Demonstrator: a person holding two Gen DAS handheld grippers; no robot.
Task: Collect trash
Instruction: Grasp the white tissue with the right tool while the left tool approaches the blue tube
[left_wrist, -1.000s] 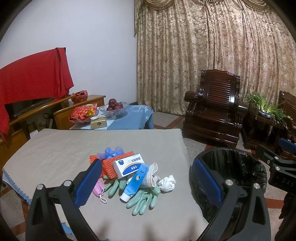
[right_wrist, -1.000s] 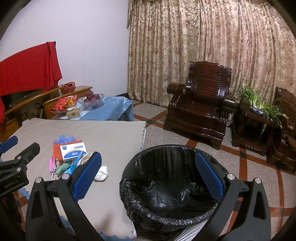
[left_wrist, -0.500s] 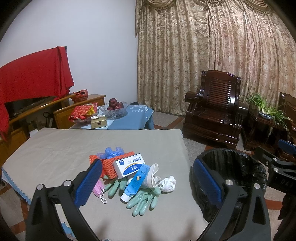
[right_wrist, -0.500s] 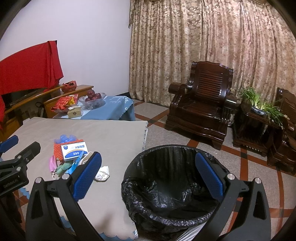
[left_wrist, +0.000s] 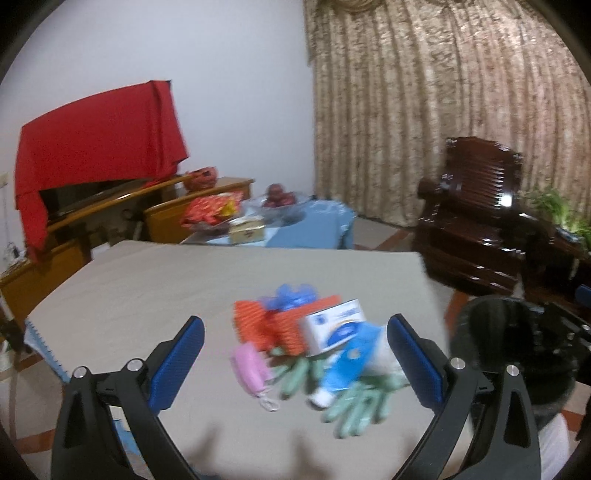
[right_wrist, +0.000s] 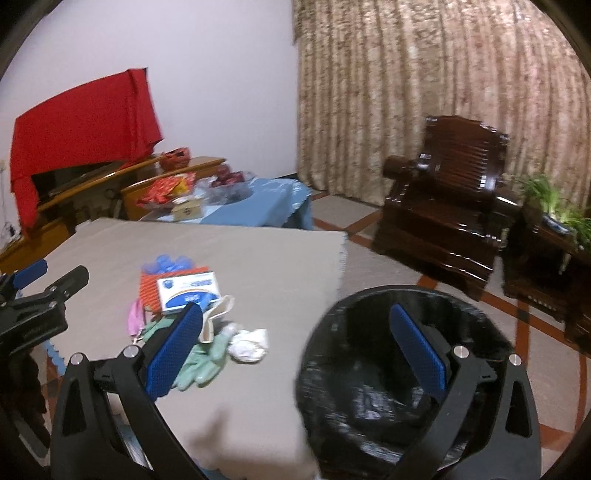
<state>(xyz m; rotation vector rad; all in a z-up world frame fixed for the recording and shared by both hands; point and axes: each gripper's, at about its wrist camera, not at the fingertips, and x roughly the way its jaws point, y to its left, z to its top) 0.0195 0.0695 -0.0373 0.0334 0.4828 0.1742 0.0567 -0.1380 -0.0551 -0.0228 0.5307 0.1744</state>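
A red cloth (left_wrist: 99, 129) hangs over a dark screen at the far left, above a wooden cabinet (left_wrist: 199, 210). In front lies the desk (left_wrist: 147, 288), covered with a plain grey-beige cloth.

The left gripper (left_wrist: 295, 360) hovers low over the desk's near edge, its jaws spread wide with nothing between them; the blue, ribbed pads (left_wrist: 181, 354) frame the heap of trash. In that heap, from the left: a pink face mask (left_wrist: 249, 369) with a white ear loop, an orange netted foam sleeve (left_wrist: 266, 328) with blue crinkled plastic (left_wrist: 291, 295) behind it, a white and blue carton (left_wrist: 334, 325) resting on the sleeve, a blue tube (left_wrist: 347, 363) with a white cap leaning against the carton, and pale green rubber gloves (left_wrist: 354, 402) underneath. The carton and tube carry print, but blur makes it unreadable. The right wrist view adds a crumpled white tissue (right_wrist: 249, 343) just right of the gloves.

Beyond the desk stands a lower table with a blue cloth (right_wrist: 258, 206), bearing a bowl of dark red fruit (left_wrist: 279, 194), a small beige box (left_wrist: 246, 229) and red packets (left_wrist: 212, 208).

The right gripper (right_wrist: 295, 350) has its jaws likewise spread and empty, straddling the desk's corner and the round bin (right_wrist: 406, 369) lined with a glossy black bag, which stands on the floor just beside the desk. Farther right are a carved dark wooden armchair (right_wrist: 447, 195), patterned beige curtains (right_wrist: 424, 74) and a green potted plant (right_wrist: 554, 203).
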